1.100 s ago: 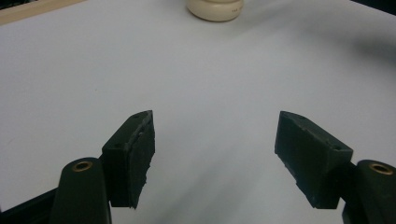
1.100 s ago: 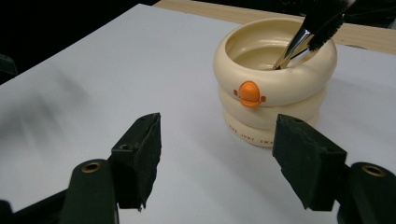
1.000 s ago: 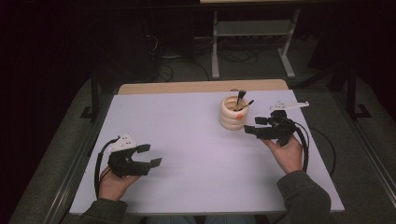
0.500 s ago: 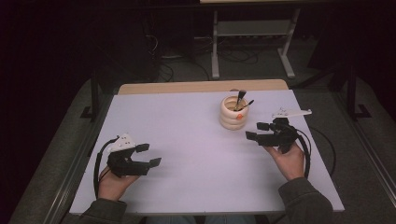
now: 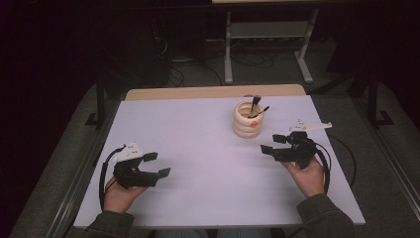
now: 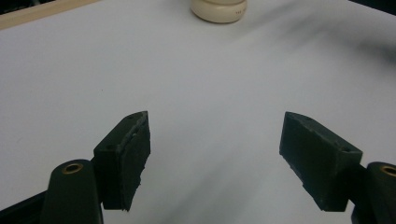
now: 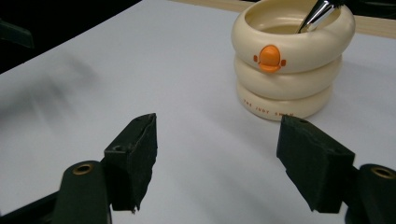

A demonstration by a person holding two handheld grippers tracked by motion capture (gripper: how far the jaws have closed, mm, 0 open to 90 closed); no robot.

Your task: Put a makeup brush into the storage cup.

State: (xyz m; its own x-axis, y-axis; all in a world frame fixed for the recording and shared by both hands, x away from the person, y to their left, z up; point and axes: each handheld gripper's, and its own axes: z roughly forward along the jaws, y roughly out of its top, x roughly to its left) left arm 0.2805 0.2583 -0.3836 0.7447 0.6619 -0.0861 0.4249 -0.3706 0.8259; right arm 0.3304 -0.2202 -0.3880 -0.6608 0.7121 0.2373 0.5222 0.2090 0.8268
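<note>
Just beyond the right gripper [image 5: 273, 142] (wide open, nothing held) stands the cream holder [image 5: 247, 120].

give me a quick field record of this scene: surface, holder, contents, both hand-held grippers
surface: white table, tan strip along the far edge
holder: cream ringed cup with an orange duck mark, upright, right of centre
contents: two dark-tipped brushes leaning in the cup
left hand-held gripper: jaws just opening, nothing between them, near the front left
right hand-held gripper: jaws just opening, nothing between them, apart from the cup
</note>
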